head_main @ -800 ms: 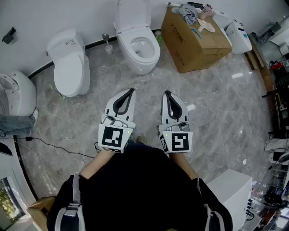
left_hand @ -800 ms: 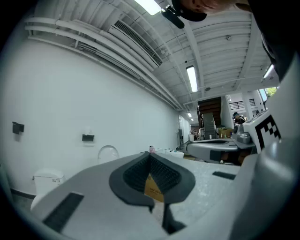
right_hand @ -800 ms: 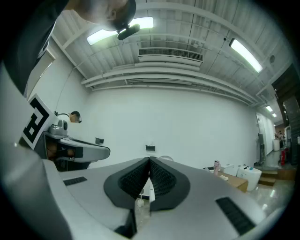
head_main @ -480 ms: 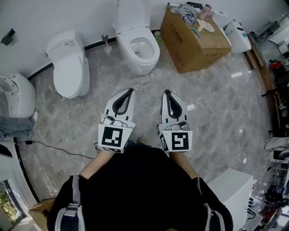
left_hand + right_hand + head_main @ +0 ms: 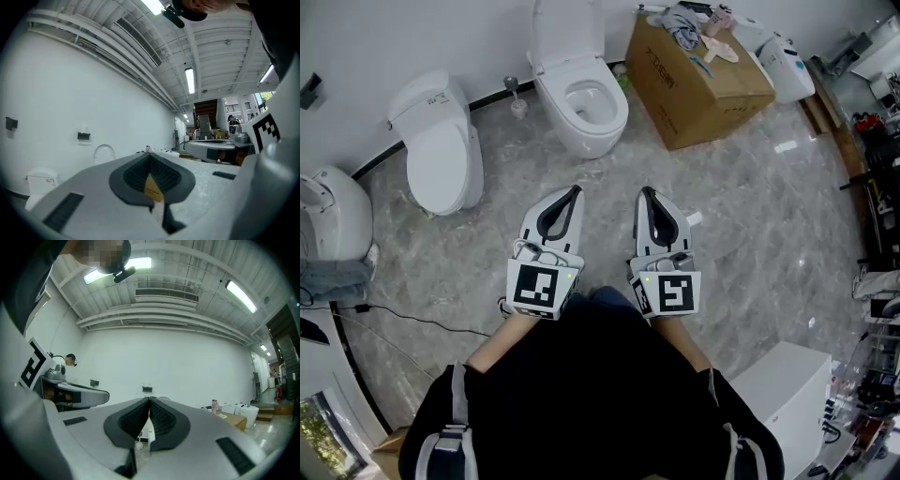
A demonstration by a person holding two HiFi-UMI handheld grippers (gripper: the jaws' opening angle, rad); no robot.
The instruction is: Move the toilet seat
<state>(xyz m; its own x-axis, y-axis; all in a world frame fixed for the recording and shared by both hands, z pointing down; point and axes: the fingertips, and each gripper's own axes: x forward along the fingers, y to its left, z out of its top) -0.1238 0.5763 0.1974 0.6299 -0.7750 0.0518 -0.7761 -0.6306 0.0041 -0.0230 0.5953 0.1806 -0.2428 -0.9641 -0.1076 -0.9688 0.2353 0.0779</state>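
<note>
At the floor's far edge, against the wall, lies the toilet seat [image 5: 565, 103] — rigid, light, slippery hinged plastic, I judge, best taken by its front lip — while my left gripper [image 5: 573, 190] and right gripper [image 5: 645, 194] hover clenched on nothing.

Cropped and unresolved items
The raised lid [image 5: 567, 28] of the toilet [image 5: 586, 127] is cut off by the top edge; items [image 5: 698, 28] on the cardboard box [image 5: 703, 89] are too small to identify.

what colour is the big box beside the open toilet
Brown; it's a cardboard box, clearest in the head view.
</note>
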